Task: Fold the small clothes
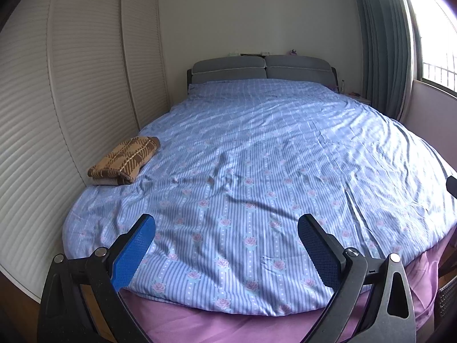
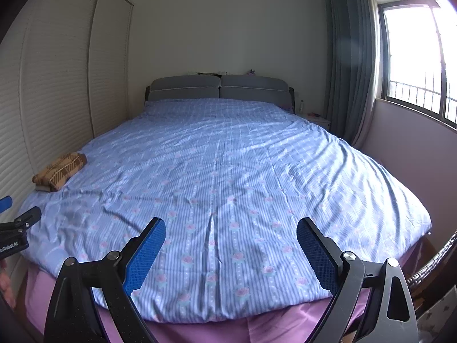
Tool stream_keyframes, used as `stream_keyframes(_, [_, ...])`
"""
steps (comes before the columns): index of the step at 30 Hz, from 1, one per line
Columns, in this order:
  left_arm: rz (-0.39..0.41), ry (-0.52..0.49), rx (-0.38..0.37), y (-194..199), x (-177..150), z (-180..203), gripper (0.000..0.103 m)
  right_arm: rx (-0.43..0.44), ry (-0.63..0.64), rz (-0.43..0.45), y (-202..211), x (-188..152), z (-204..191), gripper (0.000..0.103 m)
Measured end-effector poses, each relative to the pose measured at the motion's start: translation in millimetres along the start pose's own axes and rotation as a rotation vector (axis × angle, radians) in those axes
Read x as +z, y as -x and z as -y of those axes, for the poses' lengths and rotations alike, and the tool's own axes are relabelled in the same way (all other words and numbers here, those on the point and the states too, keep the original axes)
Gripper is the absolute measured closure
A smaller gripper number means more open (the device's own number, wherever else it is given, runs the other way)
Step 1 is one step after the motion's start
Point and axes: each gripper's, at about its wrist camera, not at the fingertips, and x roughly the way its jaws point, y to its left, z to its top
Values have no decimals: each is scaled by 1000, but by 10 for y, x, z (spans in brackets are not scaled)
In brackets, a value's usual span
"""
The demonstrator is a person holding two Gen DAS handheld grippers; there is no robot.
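Note:
A folded brown plaid garment [image 1: 124,160] lies on the left side of the bed, near the wardrobe; it also shows in the right wrist view [image 2: 60,171]. My left gripper [image 1: 227,227] is open and empty, held above the foot of the bed, well short of the garment. My right gripper [image 2: 231,230] is open and empty, also over the foot of the bed. The left gripper's side [image 2: 17,223] shows at the left edge of the right wrist view.
The bed has a blue striped floral cover [image 1: 257,157] over a pink sheet [image 1: 228,325]. A louvred wardrobe [image 1: 57,100] stands close on the left. A grey headboard [image 1: 262,68] is at the back. Curtains [image 2: 348,63] and a window [image 2: 414,57] are on the right, with a wicker basket [image 2: 434,260] at the bed's right corner.

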Motion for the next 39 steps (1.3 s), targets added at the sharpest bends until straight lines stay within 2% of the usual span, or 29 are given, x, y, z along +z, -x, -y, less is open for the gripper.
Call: stream_keyframes(39, [-5, 6, -22, 41, -36, -32, 1, 14, 7, -4, 2, -3, -32, 9])
